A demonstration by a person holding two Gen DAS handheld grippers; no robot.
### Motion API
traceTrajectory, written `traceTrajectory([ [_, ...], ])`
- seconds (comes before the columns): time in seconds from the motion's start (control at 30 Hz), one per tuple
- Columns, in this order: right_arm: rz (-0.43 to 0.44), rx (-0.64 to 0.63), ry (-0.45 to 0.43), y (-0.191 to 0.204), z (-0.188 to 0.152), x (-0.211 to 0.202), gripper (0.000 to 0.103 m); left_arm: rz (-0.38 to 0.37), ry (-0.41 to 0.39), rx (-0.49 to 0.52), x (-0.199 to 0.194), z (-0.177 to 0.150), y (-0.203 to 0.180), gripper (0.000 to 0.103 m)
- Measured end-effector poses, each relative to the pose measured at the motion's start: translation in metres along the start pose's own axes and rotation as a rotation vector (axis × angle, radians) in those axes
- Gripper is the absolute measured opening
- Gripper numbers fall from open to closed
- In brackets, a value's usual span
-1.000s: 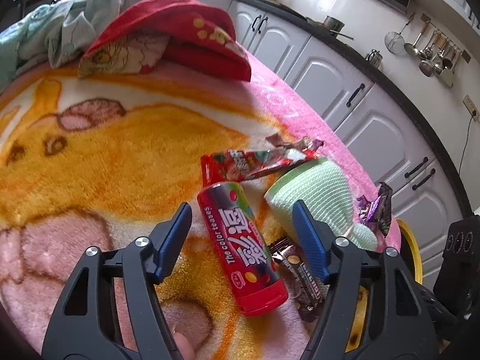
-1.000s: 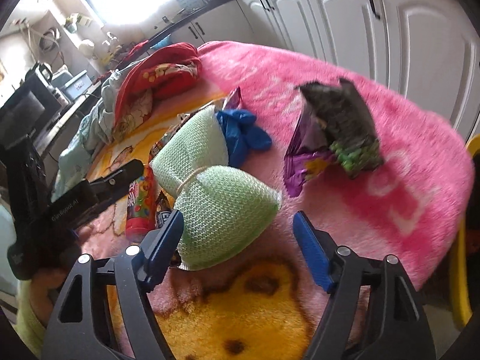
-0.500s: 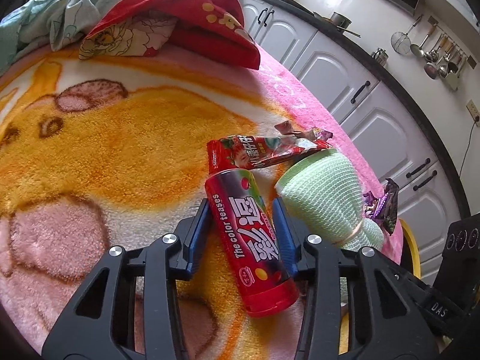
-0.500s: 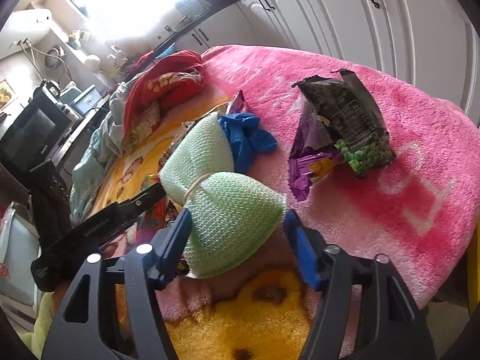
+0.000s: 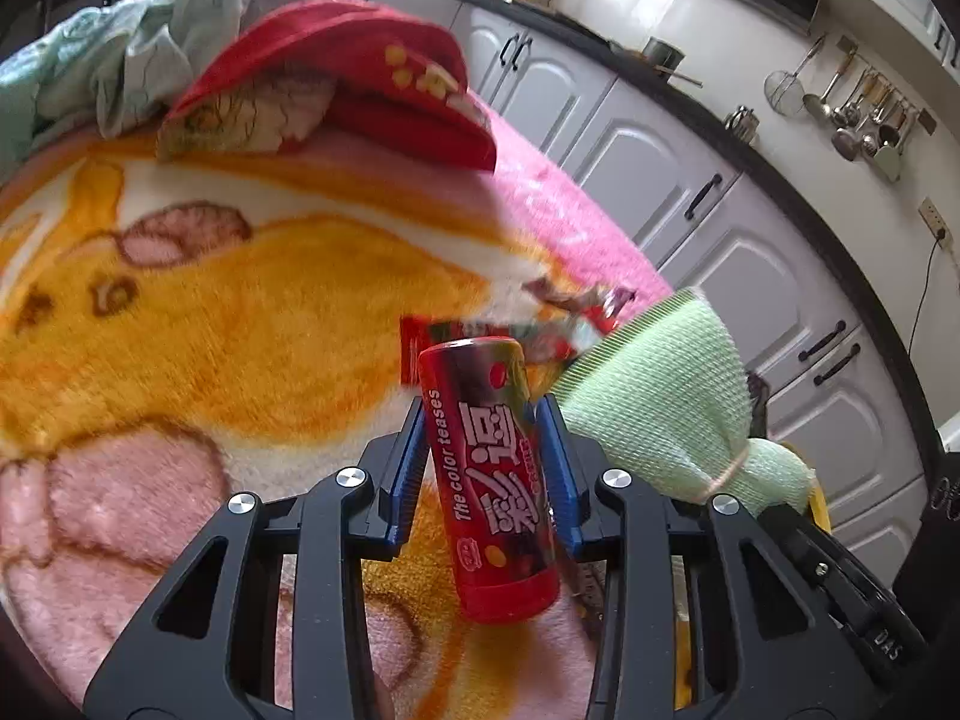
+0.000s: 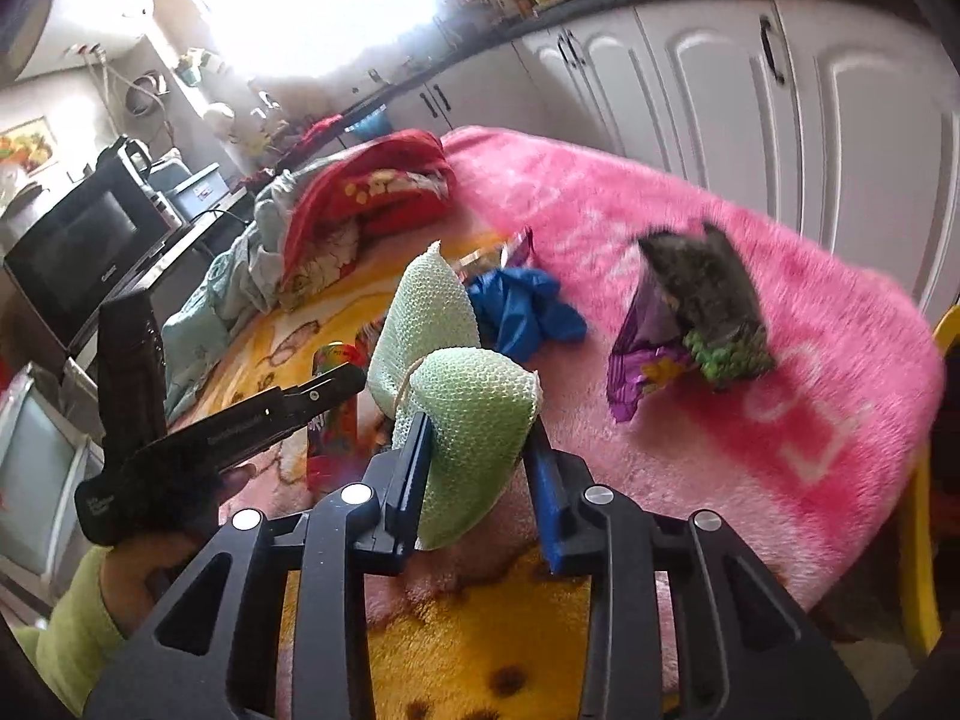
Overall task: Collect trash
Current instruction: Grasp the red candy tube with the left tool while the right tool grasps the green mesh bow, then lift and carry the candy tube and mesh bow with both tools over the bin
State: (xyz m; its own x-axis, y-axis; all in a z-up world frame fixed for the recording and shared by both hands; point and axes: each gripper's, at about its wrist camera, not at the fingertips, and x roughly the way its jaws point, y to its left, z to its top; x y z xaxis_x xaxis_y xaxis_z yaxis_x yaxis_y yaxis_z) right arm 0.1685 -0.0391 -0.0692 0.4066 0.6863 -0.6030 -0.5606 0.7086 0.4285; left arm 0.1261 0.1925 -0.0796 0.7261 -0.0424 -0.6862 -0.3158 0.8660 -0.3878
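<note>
Clamping a red candy tube point(image 5: 489, 468) between blue pads, in the left wrist view: left gripper point(image 5: 487, 468), jaws just drawn in from a wider spread, now pressed on both sides of the tube. Tilted up off the blanket point(image 5: 180, 312), far end raised, white lettering along its side. Behind the tube, a red snack wrapper point(image 5: 420, 339) lying flat, blurred. Just to the right, a pale green mesh sponge point(image 5: 654, 396), tied at the waist with a band, its near half out of sight behind the black frame of the other tool. Further back, a red cushion point(image 5: 360, 60) and a heap of pale cloth point(image 5: 120, 54). White cabinets point(image 5: 660, 168) along the right, utensils hung on the wall above.

Squeezing the near lobe of the same green sponge point(image 6: 474, 420), in the right wrist view: right gripper point(image 6: 480, 456), jaws likewise just narrowed, pads dug into the mesh on either side. Far lobe sticking up and away. Behind it, a crumpled blue glove point(image 6: 522, 312) on the blanket point(image 6: 720, 450). To the right, well apart, a torn purple snack bag point(image 6: 690, 312) with green peas spilling out, blurred. At left, the left gripper point(image 6: 336, 384) seen side-on, held by a hand point(image 6: 150, 552) in a yellow-green sleeve point(image 6: 72, 630), the candy tube point(image 6: 327, 420) partly hidden behind its finger. Microwave point(image 6: 78, 252) at far left.
</note>
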Motion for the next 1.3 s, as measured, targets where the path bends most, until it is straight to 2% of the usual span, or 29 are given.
traceTrajectory([
  [0.2,-0.044,-0.064,-0.079,0.005,0.003,-0.029,0.029,-0.027,-0.046,0.020,-0.018,0.005,-0.011,0.028],
  [0.5,-0.087,-0.058,-0.140,-0.008,0.008,-0.063,0.029,-0.093,-0.083,0.086,-0.038,0.004,-0.047,0.028],
  [0.93,-0.122,-0.078,-0.189,-0.024,0.007,-0.107,0.029,-0.160,-0.123,0.184,-0.057,-0.012,-0.099,0.028],
  [1.3,-0.167,-0.048,-0.213,-0.055,-0.001,-0.138,0.029,-0.197,-0.114,0.255,-0.056,-0.030,-0.137,0.028],
])
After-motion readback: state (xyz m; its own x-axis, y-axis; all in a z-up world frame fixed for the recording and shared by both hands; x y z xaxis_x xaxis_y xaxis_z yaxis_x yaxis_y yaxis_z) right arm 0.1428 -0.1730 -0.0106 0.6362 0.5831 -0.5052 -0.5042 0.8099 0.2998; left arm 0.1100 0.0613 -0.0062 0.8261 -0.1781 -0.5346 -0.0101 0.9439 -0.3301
